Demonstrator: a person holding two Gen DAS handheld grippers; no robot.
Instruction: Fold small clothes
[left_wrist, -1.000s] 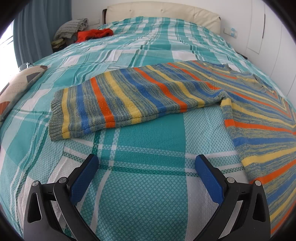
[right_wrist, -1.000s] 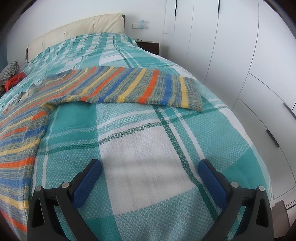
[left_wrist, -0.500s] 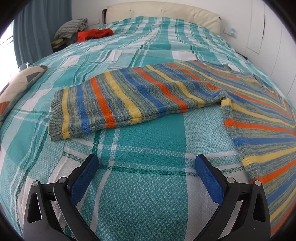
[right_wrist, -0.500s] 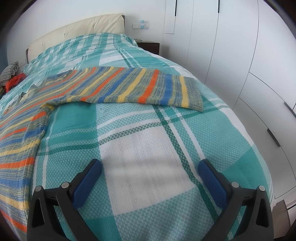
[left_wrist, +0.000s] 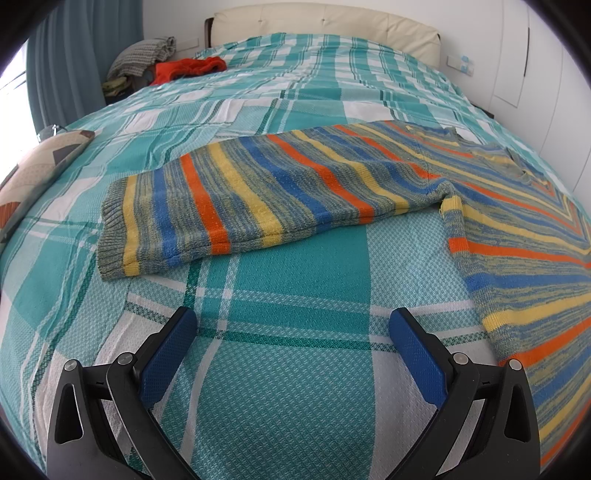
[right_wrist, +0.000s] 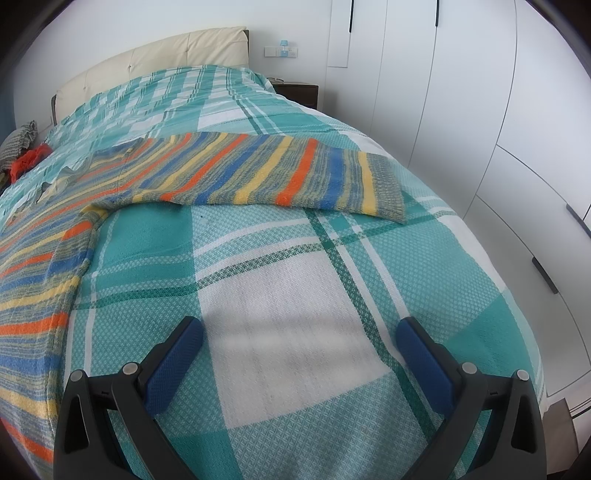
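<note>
A striped knit sweater (left_wrist: 517, 229) in orange, blue, yellow and grey lies flat on the bed with both sleeves spread. Its left sleeve (left_wrist: 258, 199) stretches across the left wrist view, cuff at the left. Its right sleeve (right_wrist: 266, 173) stretches across the right wrist view, cuff at the right, and the body (right_wrist: 33, 266) lies at the left. My left gripper (left_wrist: 291, 325) is open and empty over the bedspread, short of the left sleeve. My right gripper (right_wrist: 301, 332) is open and empty, short of the right sleeve.
The bed has a teal and white plaid bedspread (left_wrist: 288, 387) and a cream headboard (left_wrist: 325, 18). A red garment (left_wrist: 188, 68) and grey clothes (left_wrist: 144, 55) lie at the far left corner. A patterned cushion (left_wrist: 33, 173) lies at the left edge. White wardrobe doors (right_wrist: 517, 147) stand right of the bed.
</note>
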